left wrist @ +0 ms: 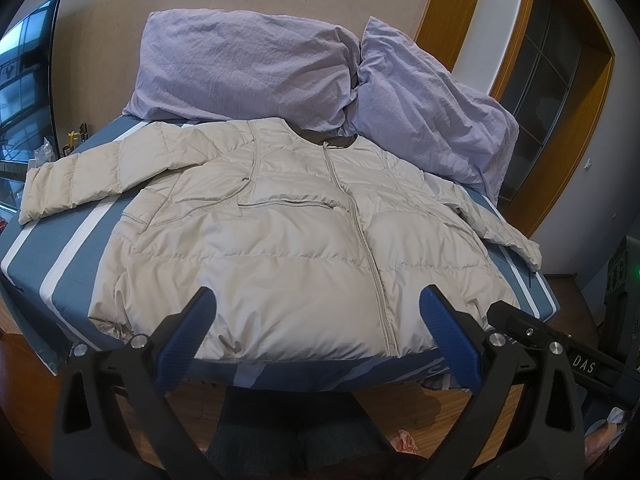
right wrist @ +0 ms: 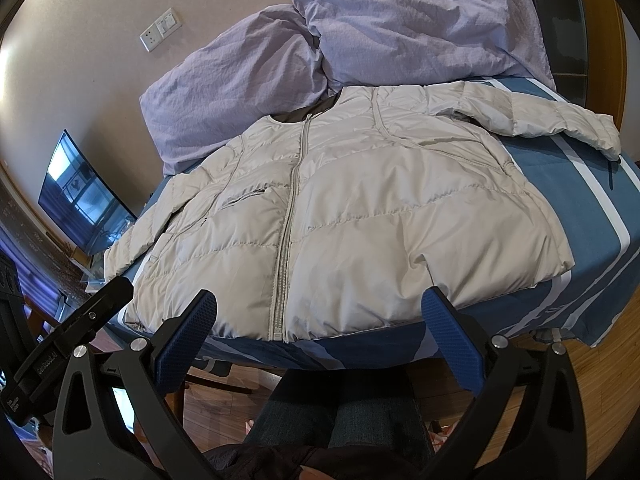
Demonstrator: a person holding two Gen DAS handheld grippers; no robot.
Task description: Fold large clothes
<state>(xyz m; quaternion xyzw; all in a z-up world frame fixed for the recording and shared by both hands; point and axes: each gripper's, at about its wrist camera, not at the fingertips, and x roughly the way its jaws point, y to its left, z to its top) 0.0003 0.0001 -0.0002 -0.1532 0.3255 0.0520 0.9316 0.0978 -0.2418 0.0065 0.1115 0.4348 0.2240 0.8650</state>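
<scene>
A cream quilted puffer jacket (left wrist: 280, 240) (right wrist: 360, 200) lies flat and zipped, front up, on a bed with a blue and white striped sheet (left wrist: 60, 248) (right wrist: 592, 216). Both sleeves spread outward; its hem lies along the bed's near edge. My left gripper (left wrist: 318, 300) hovers open above the hem, blue pads (left wrist: 188, 340) wide apart and holding nothing. My right gripper (right wrist: 320, 302) also stands open over the hem near the zipper's end, empty. Each gripper's black body shows at the side of the other's view.
Two lilac pillows (left wrist: 248, 56) (right wrist: 420, 20) lean against the wall behind the collar. A dark screen (right wrist: 84, 192) stands on the left beside the bed. A wooden door frame (left wrist: 560, 80) is on the right. A person's legs (right wrist: 340, 420) and wood floor show below the bed's edge.
</scene>
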